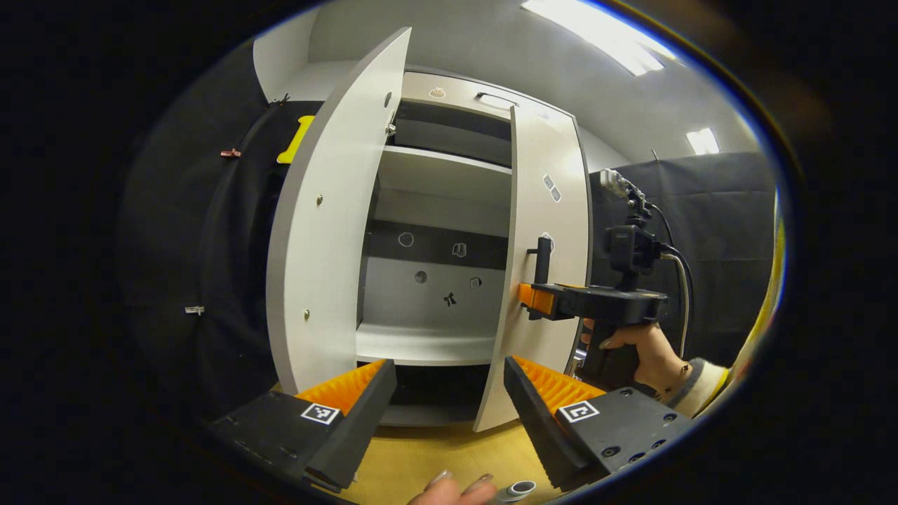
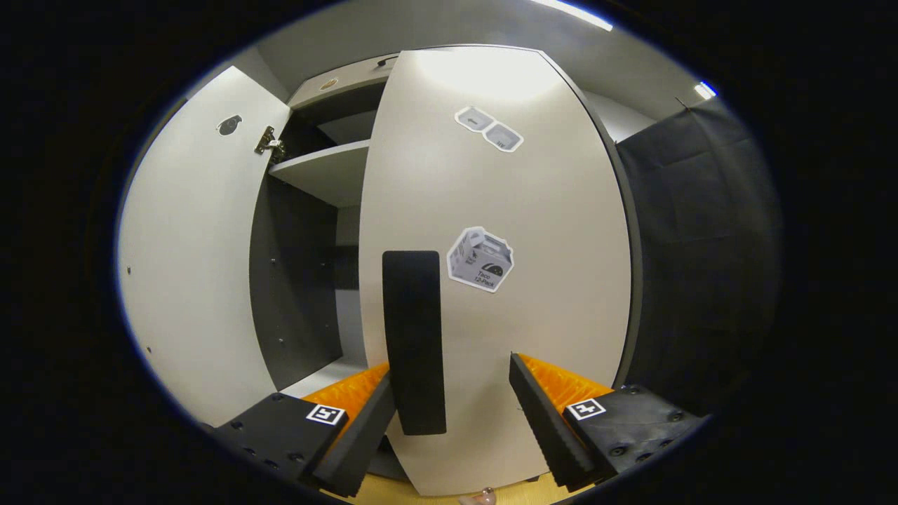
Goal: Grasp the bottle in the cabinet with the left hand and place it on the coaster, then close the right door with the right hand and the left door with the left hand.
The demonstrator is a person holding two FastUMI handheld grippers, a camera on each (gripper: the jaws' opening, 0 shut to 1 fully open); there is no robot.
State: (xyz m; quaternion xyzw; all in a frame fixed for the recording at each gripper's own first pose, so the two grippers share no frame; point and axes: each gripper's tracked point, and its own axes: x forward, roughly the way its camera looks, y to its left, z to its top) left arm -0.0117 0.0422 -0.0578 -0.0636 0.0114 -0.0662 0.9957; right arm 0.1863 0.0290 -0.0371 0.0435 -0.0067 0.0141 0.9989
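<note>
Right gripper point(image 2: 449, 414) open, fingers either side of the handle point(image 2: 414, 340) on the nearly closed right door point(image 2: 554, 210). Left gripper point(image 1: 449, 414) open, empty, facing the open left door point(image 1: 330, 231). Bottle out of sight.

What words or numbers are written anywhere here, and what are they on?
No text here reads clearly.
Box sticker on the right door: small print, too blurred to quote.
Two stickers higher on that door: too small to read.
Square markers on the right gripper: patterns, no words.
</note>
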